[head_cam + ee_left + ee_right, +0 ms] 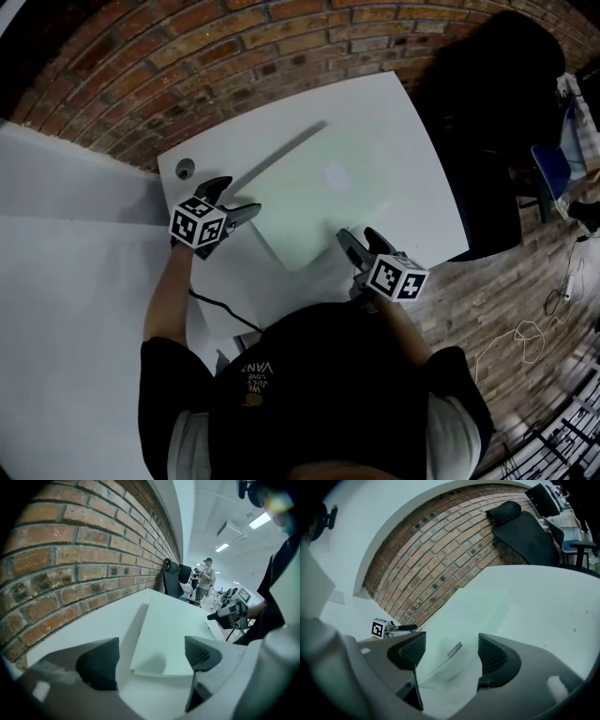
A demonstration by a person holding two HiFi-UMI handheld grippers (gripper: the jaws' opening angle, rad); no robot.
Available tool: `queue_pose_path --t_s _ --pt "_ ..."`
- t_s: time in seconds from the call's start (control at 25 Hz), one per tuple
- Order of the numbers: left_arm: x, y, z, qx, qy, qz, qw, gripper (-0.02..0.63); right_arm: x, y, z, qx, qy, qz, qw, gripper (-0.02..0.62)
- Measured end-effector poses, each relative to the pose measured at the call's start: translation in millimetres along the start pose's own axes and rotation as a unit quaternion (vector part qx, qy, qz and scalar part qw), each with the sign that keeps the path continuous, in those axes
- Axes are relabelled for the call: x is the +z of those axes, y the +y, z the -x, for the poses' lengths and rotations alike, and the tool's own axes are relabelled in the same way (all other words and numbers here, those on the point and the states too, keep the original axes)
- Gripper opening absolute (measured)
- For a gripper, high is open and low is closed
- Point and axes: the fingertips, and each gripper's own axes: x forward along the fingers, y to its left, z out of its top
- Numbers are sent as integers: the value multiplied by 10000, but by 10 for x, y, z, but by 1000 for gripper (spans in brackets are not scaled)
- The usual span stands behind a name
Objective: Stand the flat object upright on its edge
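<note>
Okay: pre-grasp, nothing lifted yet

Head view: flat object (314,202) lies flat on the table (403,112); left gripper (246,208) and right gripper (354,242) sit at its near corners.
Left gripper view: jaws wide apart and empty, the corner just ahead. Bite the edge squarely.
Right gripper view: jaws wide too, gripping nothing. Lift this side and pivot on the far edge.

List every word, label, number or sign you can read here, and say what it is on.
"VAN", upside down, on the back of the person's dark shirt; smaller lines beside it too small to read.
Small label on the flat object: too blurred to read.
Cubes on the left tool and right tool: square marker patterns, no words.
</note>
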Motion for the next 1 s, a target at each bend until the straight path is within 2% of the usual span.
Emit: queue_pose_path --t_s 0.44,1.0 --pt "-111 -124 -197 -745 233 215 9967 437 -24 -50 -161 79 195 -282 9994 341" --pt "-306 -441 -68 -1026 208 591 9928 437 173 -221 -266 103 407 20 9991 341"
